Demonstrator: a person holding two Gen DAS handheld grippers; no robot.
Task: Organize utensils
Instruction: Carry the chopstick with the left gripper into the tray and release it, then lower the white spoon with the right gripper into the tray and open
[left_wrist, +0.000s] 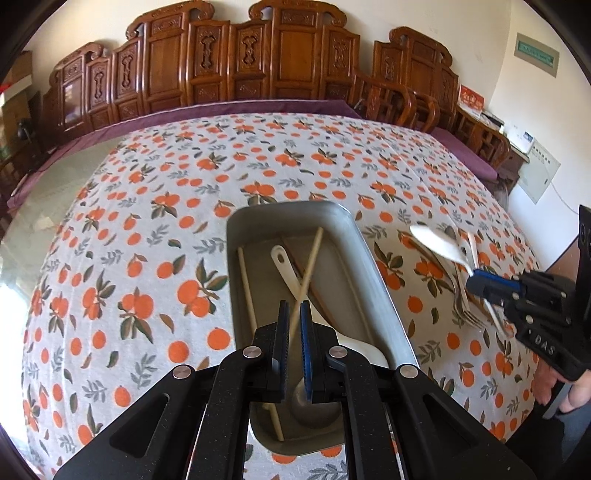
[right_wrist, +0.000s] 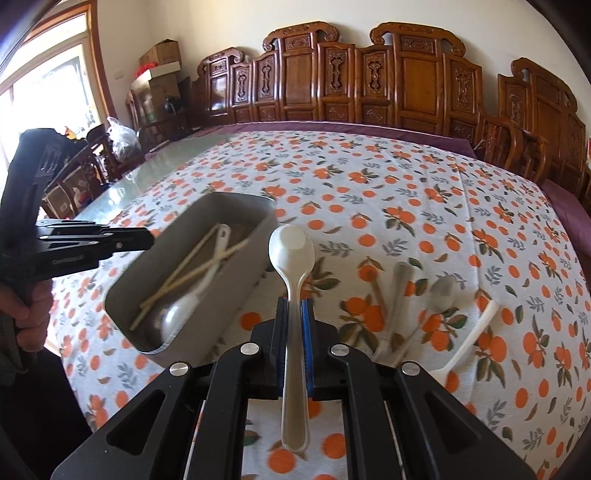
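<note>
Utensils being sorted into the metal tray (left_wrist: 373, 258).
Left gripper (left_wrist: 294, 314) is pinching a chopstick (left_wrist: 308, 269) over it; right gripper (right_wrist: 294, 314) is gripping a white spoon (right_wrist: 291, 254), needing carrying across and releasing inside.

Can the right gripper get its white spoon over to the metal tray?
Probably yes. The right gripper is shut on the white spoon, and the metal tray sits just beside it, open-topped. Only the left gripper, holding a chopstick above the tray, might crowd it.
</note>
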